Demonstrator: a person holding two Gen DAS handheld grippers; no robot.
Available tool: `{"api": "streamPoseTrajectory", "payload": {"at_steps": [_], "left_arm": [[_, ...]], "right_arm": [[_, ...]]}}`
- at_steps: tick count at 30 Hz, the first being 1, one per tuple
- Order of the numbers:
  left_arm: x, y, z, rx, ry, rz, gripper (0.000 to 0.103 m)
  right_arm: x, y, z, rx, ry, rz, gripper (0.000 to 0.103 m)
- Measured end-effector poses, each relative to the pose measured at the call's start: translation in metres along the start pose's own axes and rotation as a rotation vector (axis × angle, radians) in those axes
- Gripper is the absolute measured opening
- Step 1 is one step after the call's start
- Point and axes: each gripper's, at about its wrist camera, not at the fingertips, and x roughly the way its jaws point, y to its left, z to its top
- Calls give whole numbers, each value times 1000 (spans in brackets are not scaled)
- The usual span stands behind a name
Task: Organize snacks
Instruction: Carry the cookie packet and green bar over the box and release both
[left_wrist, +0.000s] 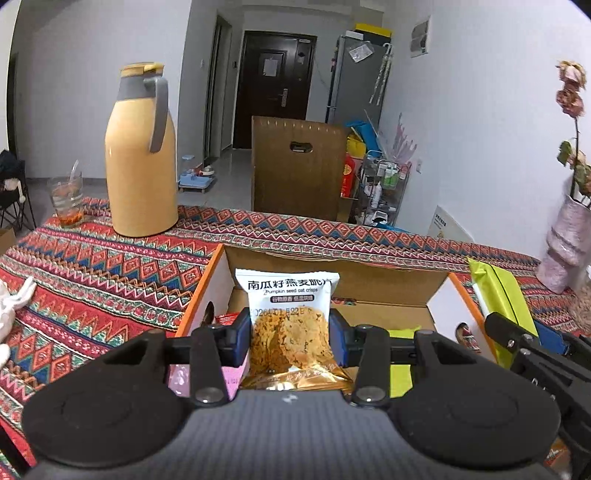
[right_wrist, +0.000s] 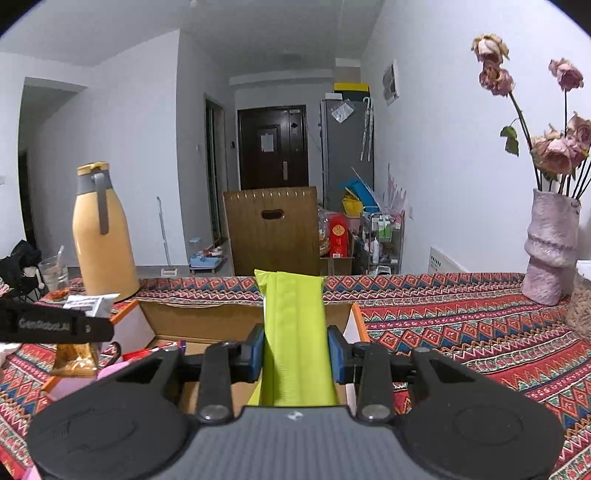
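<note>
A patterned tablecloth (left_wrist: 110, 258) covers the table, bearing an open cardboard box (left_wrist: 369, 280) and a yellow thermos (left_wrist: 140, 162). Above the box, the left gripper (left_wrist: 289, 332) clamps an oat crisp packet (left_wrist: 288, 317) upright. The right gripper (right_wrist: 296, 350) pinches a lime-green packet (right_wrist: 295, 332), seemingly over the box's right side.

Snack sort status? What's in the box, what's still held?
Done: a red packet and a pink one already lie in the cardboard box. In hand: the left gripper is shut on an oat crisp packet, the right gripper on a green packet, both over the open box. Left: release both inside.
</note>
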Motion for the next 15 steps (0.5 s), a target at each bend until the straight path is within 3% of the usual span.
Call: {"api": "streamPoseTrajectory", "payload": {"at_steps": [5,15], "left_arm": [[17,1,-11,31,-3,0,43],[38,5,-21,25,49,-5,44]], "right_arm": [[18,-5,-8,38,0,-6,34],[42,-3,-19,26,80,-1,34]]}}
